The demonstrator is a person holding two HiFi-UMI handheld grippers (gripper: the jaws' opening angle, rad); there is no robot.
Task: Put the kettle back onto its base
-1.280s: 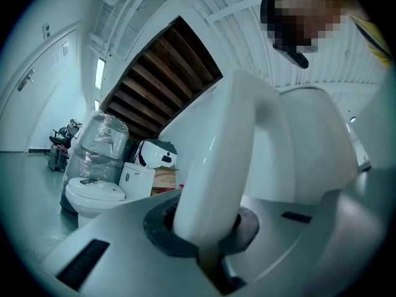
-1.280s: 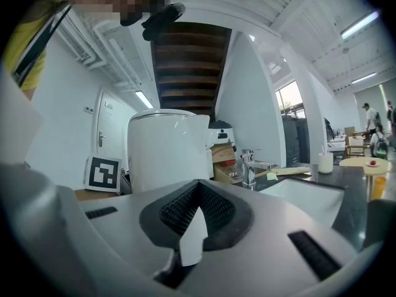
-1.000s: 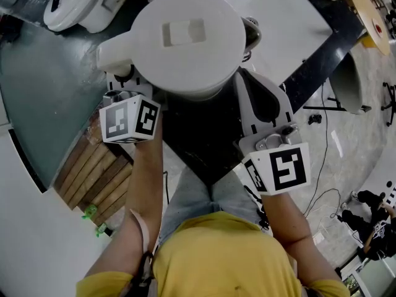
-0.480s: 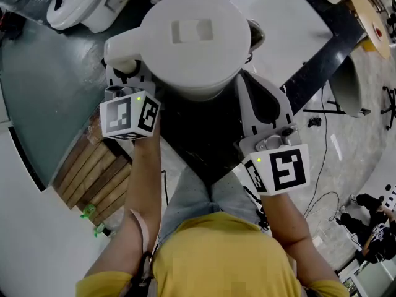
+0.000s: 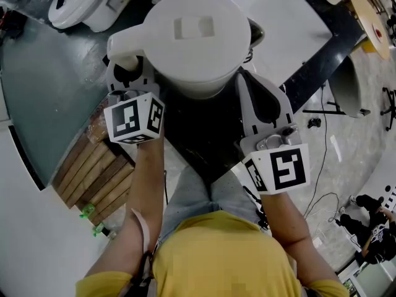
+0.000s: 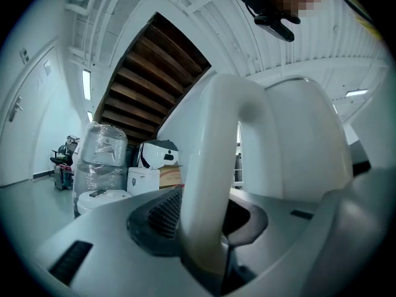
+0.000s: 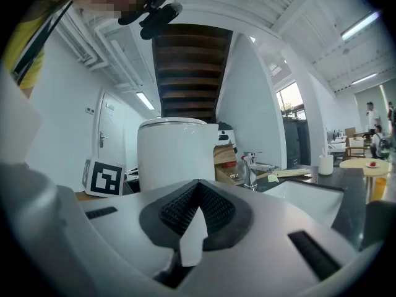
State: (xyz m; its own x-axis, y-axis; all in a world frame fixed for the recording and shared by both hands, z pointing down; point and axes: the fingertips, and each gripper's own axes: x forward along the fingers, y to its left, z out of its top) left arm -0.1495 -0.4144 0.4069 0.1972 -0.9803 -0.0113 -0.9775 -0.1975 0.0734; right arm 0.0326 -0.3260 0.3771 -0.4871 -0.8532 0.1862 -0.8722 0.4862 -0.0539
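Now | kettle [image 5: 198, 42] upright, handle [image 5: 124, 44] toward left gripper [image 5: 129, 74], jaws just opening around it | right gripper [image 5: 250, 82] closed

Head view steeply down; both gripper views near level, close on kettle [image 5: 197, 39] (shared by all).

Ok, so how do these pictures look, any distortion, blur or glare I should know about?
Head view: sharp, evenly lit, the white kettle bright but not washed out. Left gripper view: heavy fisheye bending, dark corners, the kettle handle so close that it looks soft. Right gripper view: same fisheye bending, the kettle crisp, a ceiling light glaring at upper right.
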